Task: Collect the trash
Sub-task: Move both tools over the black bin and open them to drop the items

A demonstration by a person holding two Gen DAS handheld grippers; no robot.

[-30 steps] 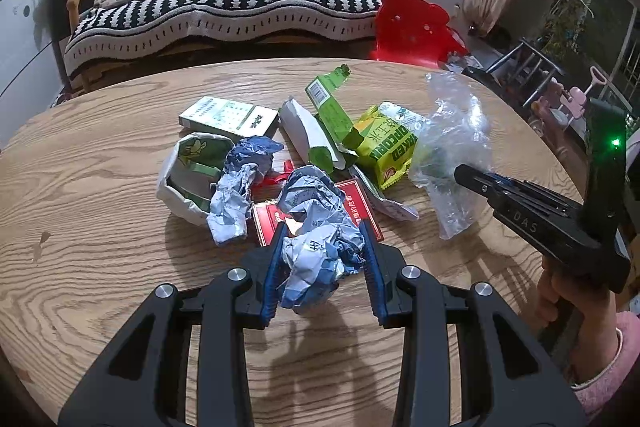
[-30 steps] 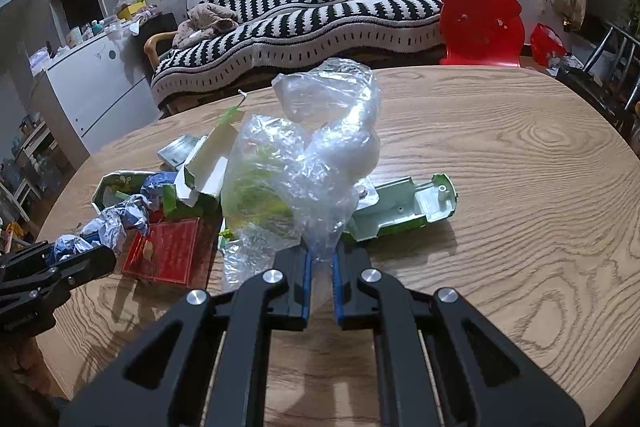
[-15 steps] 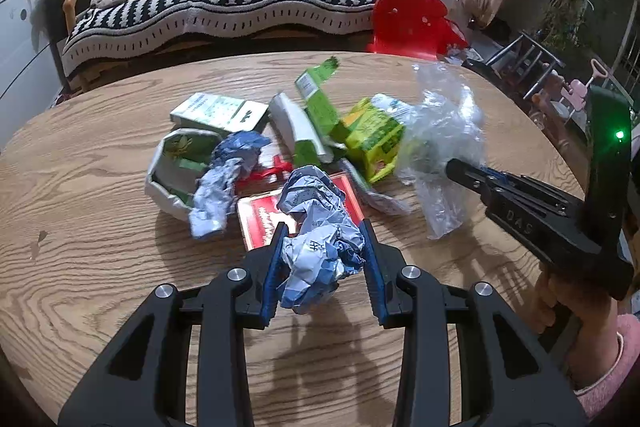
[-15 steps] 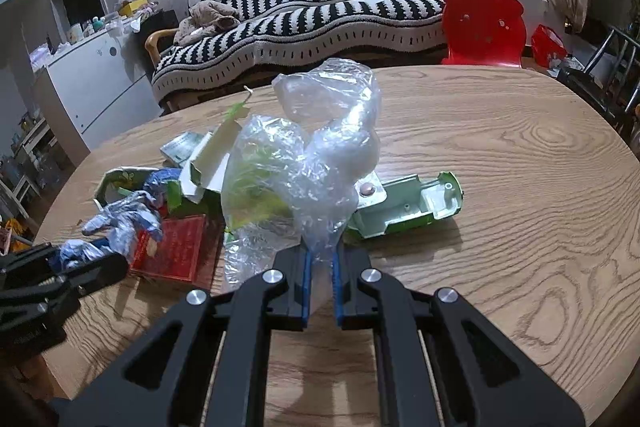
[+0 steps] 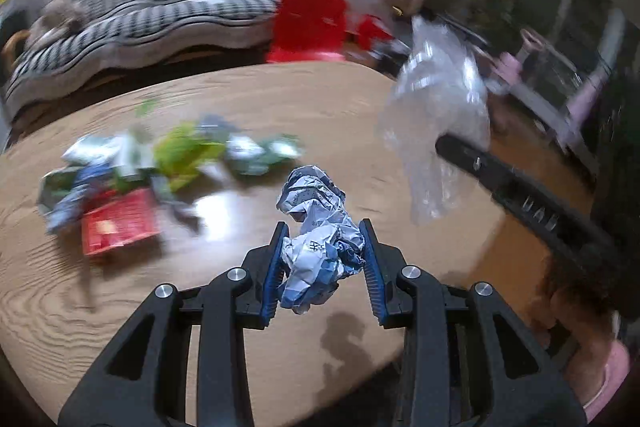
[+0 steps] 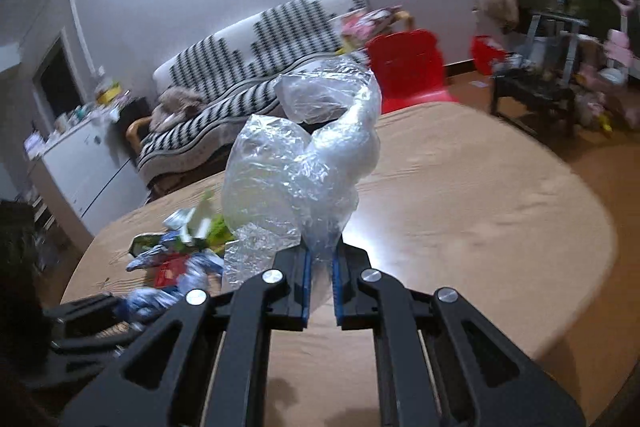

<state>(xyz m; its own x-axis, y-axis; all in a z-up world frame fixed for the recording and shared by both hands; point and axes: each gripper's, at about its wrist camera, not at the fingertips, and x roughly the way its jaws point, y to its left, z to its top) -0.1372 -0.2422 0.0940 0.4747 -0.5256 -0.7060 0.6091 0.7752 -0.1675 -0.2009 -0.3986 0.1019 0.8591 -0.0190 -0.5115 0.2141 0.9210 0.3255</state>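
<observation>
My left gripper point(image 5: 322, 267) is shut on a crumpled blue-and-white paper ball point(image 5: 316, 239) and holds it above the wooden table point(image 5: 280, 99). My right gripper point(image 6: 320, 275) is shut on a clear plastic bag point(image 6: 304, 167), lifted off the table; the bag also shows in the left wrist view point(image 5: 440, 115), with the right gripper's body point(image 5: 520, 195) behind it. A blurred pile of trash point(image 5: 160, 163) lies on the table to the left: green cartons, a red packet point(image 5: 118, 223), blue crumpled paper. The pile also shows in the right wrist view point(image 6: 180, 247).
A striped sofa point(image 5: 140, 3) and a red chair point(image 5: 308, 27) stand behind the table. A white cabinet point(image 6: 80, 167) is at the left. The table's right edge point(image 6: 592, 247) drops to the floor; a metal rack point(image 6: 552, 75) stands far right.
Both grippers have lifted and swung right with their loads. The bag has left the table, and the trash pile now sits further left. Both views are blurred by motion.
</observation>
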